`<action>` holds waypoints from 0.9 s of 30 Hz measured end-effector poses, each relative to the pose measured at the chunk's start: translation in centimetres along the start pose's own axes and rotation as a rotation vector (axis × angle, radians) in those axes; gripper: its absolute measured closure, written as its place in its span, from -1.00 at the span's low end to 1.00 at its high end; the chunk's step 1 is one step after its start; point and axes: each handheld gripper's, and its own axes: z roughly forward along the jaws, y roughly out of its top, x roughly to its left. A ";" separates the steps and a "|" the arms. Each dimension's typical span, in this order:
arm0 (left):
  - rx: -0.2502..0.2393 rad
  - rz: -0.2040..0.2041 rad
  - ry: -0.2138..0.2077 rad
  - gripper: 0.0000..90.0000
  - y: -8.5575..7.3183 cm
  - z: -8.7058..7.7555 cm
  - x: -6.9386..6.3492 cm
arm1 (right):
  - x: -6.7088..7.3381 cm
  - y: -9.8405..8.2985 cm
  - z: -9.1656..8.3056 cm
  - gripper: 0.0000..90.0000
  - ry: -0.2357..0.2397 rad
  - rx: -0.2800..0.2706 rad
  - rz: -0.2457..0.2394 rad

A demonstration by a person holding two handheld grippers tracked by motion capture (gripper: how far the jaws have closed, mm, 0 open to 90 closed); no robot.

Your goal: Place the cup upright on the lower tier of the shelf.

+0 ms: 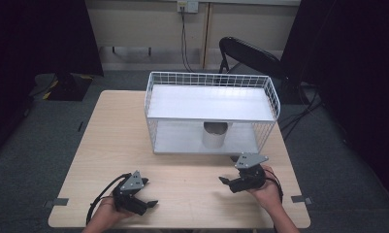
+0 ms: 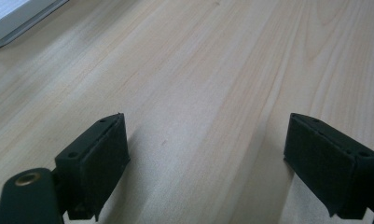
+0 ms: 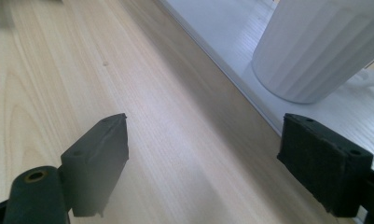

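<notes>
A: Desk [image 1: 182,170] of pale wood-grain laminate, with a white wire-mesh rack of 2 shelves [image 1: 211,111] standing toward its far side. What is inside?

B: A white ribbed cylindrical cup [image 1: 215,134] stands upright on the lower shelf, near the rack's open front and a little right of its middle. Its inside looks dark from above; I cannot tell whether anything is in it.

A: And the right tool [image 1: 229,181]?

B: Held in a hand at the desk's near right, just in front of the rack. In the right gripper view its 2 black jaws stand wide apart with nothing between them, and the cup rises close ahead on the white shelf floor, toward the upper right.

A: The left tool [image 1: 149,204]?

B: It sits at the near left of the desk, held in the other hand, well apart from the rack. In the left gripper view its jaws are likewise spread wide and grip nothing; bare wood lies between them, with a corner of the rack's base at the upper left.

A: Anything behind the desk?

B: A black chair [image 1: 248,53] on the grey carpet.
</notes>
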 end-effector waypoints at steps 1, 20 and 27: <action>0.000 0.000 0.000 -0.71 0.0 0.0 0.0 | 0.0 -0.1 -0.1 -0.67 -0.002 0.002 0.001; 0.000 0.000 0.001 -0.71 0.0 0.0 0.0 | -0.6 -2.3 -1.4 -0.68 0.003 0.003 0.036; 0.000 0.000 0.000 -0.71 0.0 0.0 0.0 | -1.0 -3.3 -2.1 -0.68 -0.005 0.006 0.058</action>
